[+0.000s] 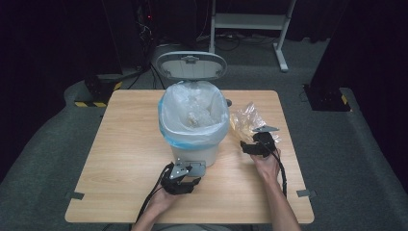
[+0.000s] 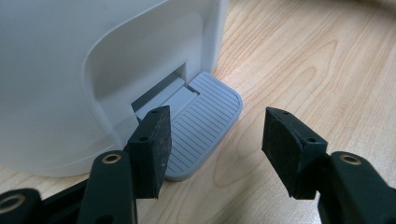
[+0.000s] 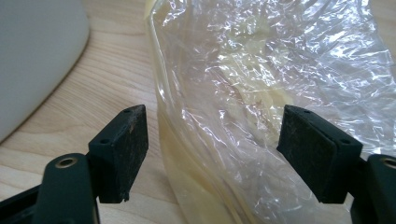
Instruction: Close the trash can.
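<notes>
In the right gripper view, the jaws of the right gripper (image 3: 212, 154) are seen standing wide apart, with a crumpled clear plastic bag (image 3: 261, 102) lying between them; the pads are not pressed on the film, so nothing is gripped. Yellowish contents can be made out through the wrinkled plastic, though what they are cannot be told. In the left gripper view, the jaws of the left gripper (image 2: 217, 149) are seen parted, with nothing clamped between them; one pad is placed over the ribbed grey pedal (image 2: 205, 116) at the foot of the white bin (image 2: 70, 70), while the other is held above bare wood beside it. Whether the pedal is actually touched by that pad cannot be told. From the high view, the left gripper (image 1: 182, 179) is found at the near side of the bin (image 1: 192, 144), which stands at the middle of the wooden table (image 1: 120, 159). The bin is lined with a pale blue-edged liner (image 1: 169, 130) folded over its rim, and its grey lid (image 1: 191, 65) is raised upright behind it. The right gripper (image 1: 257, 144) is seen to the bin's right, at the near edge of the plastic bag (image 1: 245, 120), which rests on the tabletop just beside the bin.
</notes>
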Available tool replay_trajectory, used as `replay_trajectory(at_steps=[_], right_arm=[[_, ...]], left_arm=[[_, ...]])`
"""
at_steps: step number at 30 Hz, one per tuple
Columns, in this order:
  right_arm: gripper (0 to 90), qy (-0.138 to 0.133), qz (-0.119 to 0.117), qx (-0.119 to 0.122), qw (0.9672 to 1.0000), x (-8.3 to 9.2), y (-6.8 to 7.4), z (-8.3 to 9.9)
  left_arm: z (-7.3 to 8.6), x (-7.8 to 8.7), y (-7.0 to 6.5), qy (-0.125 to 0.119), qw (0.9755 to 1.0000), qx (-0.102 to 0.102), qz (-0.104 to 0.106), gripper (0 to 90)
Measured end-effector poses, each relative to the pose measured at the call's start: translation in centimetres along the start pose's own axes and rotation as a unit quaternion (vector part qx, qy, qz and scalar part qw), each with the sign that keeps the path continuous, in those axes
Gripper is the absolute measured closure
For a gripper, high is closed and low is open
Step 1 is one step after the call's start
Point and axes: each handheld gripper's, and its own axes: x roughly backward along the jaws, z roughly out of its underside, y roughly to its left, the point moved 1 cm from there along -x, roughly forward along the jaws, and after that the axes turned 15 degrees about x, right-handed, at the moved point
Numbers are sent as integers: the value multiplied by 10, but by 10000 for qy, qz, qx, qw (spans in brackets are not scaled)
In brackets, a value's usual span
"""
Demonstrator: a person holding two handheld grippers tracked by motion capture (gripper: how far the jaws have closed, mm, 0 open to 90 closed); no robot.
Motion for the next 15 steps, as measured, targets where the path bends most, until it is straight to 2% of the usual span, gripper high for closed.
replay_trajectory(at_steps=[10,15], right_arm=[[330,230,-20,-40,9997,-10,-2,7],[404,299,14,-10,9996,-12,-2,9]], left_arm=[[0,0,0,4,10000,27,46,424],[0,0,0,3,10000,29,46,424]])
